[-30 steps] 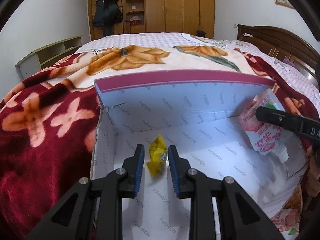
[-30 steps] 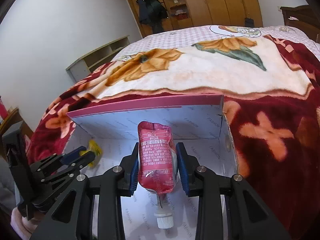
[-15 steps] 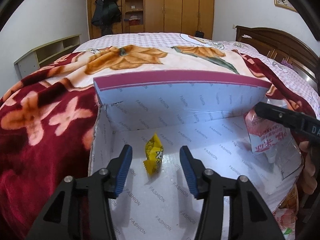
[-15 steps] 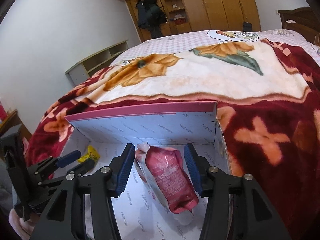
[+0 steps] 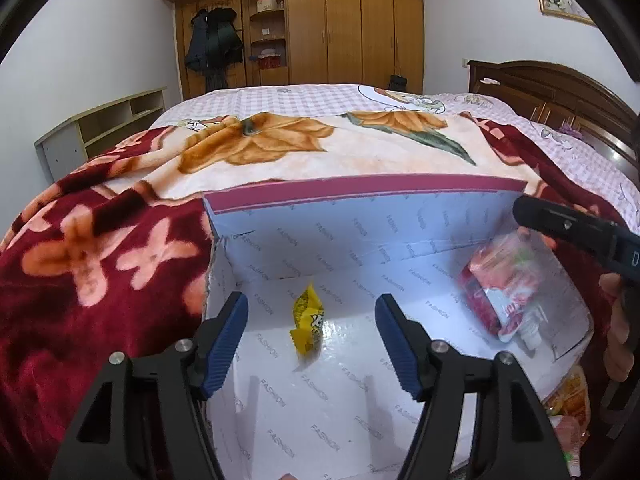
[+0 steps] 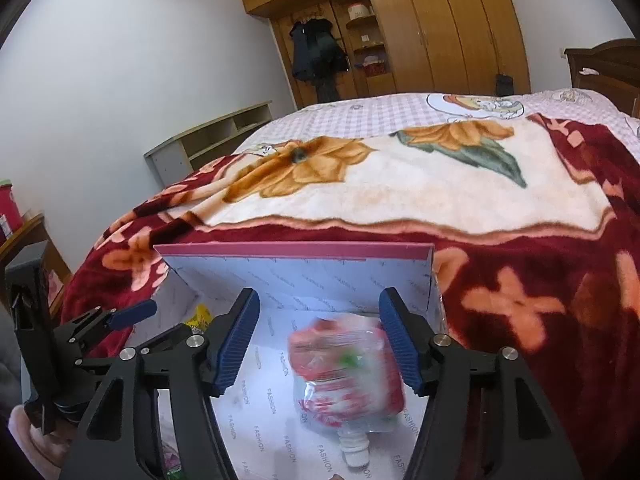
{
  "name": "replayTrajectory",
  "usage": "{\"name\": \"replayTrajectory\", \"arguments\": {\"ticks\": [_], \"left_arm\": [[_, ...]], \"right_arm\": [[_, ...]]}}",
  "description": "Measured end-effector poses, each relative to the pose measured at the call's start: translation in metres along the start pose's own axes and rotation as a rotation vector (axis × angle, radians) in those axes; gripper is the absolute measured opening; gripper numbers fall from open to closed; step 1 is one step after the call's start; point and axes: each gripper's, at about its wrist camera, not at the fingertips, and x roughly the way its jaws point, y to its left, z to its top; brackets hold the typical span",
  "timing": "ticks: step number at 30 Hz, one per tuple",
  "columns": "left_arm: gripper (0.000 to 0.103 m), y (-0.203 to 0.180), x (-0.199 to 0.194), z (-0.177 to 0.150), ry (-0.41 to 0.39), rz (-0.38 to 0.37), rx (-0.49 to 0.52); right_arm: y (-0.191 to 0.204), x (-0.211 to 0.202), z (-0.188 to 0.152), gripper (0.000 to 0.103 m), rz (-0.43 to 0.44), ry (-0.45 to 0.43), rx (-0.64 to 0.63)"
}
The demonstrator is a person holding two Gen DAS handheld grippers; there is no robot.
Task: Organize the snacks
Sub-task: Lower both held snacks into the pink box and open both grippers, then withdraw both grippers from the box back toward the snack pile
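Note:
A white box (image 5: 360, 216) with a maroon rim and FASHION print lies open on the bed. A small yellow candy (image 5: 307, 326) rests on its floor, free between the jaws of my left gripper (image 5: 311, 338), which are opening and touch nothing. A red spouted pouch (image 6: 348, 376) lies blurred on the box floor (image 6: 272, 396) at the right side, cap toward me. My right gripper (image 6: 319, 340) hangs over it with jaws opening, the pads clear of the pouch. The pouch (image 5: 504, 300) and the right gripper's finger (image 5: 568, 226) also show in the left wrist view.
The box sits on a red floral blanket (image 5: 92, 264) over a checked bedsheet. More snack packets (image 5: 568, 400) lie outside the box's near right corner. A wooden headboard (image 5: 560, 92) is at right, a low shelf (image 5: 100, 128) at left, wardrobes (image 5: 320, 24) behind.
Both grippers opened. The left let go of the yellow candy, which now rests on the box floor. The right released the red pouch, which dropped onto the floor, and rose slightly.

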Motion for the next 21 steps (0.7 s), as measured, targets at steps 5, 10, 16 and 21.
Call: {"name": "replayTrajectory", "arguments": {"ticks": [5, 10, 16, 21], "left_arm": [[0.07, 0.004, -0.005, 0.0, 0.005, -0.014, -0.028], [0.07, 0.004, -0.01, -0.004, 0.006, -0.005, -0.023], [0.07, 0.006, -0.022, -0.011, 0.01, -0.016, -0.034], [0.07, 0.005, -0.036, -0.016, 0.007, -0.021, -0.03]], "right_arm": [[-0.001, -0.006, 0.0, 0.067, -0.021, -0.005, -0.016], [-0.004, -0.011, -0.004, 0.067, -0.015, 0.012, 0.001], [0.0, -0.025, -0.018, 0.067, -0.015, 0.035, -0.002], [0.007, -0.04, -0.027, 0.067, -0.017, 0.036, -0.013]]}}
